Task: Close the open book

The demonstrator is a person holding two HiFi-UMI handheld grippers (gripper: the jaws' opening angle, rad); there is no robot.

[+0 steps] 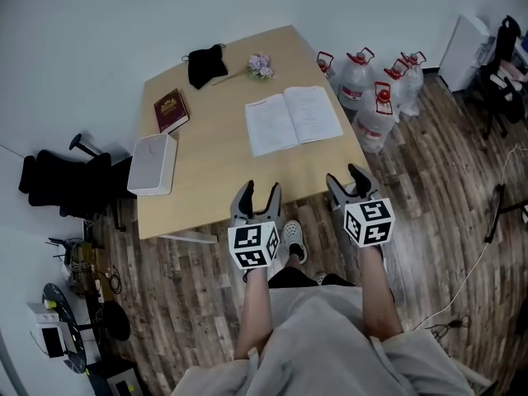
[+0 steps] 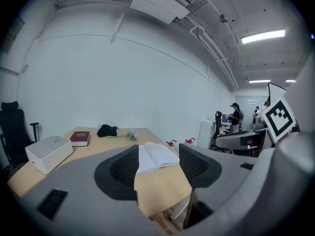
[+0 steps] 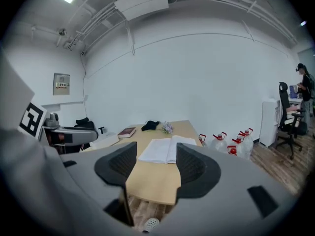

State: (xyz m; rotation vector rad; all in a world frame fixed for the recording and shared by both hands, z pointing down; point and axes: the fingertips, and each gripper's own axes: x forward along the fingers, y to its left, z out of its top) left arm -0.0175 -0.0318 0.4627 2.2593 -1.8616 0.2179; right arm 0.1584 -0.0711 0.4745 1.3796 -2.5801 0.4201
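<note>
Open book [image 1: 293,119] lies flat, pages up, on the worktop [image 1: 206,172], toward the worktop's right side and well in from its near edge. Nothing rests on it.

Handling, as a guess: light, thin paper leaves, floppy and easy to crease; the cover underneath is probably stiffer. The worktop looks smooth, so the book may slide if pushed sideways. Best hold looks like the outer long edge of one half, getting a jaw under cover and pages together, then swinging that half over the spine. The other hand-held gripper could press the opposite half down so the book stays put on the worktop. Pinching loose pages alone risks a bent or torn sheet.

Left hand-held gripper [image 1: 260,195]: jaws wide apart, nothing held; only bare worktop and the book ahead show between them. Right hand-held gripper [image 1: 346,180]: jaws also spread wide, empty, with the book framed in the gap but well apart from the pads.

Pose: both forearms reach forward from the person, side by side. Both tools aim at the worktop and dip slightly downward, marker cubes turned up toward the head view. Left tips sit at the worktop's near edge; right tips are just off its near right corner. Neither touches the worktop or the book. Approach stage, closing not begun
</note>
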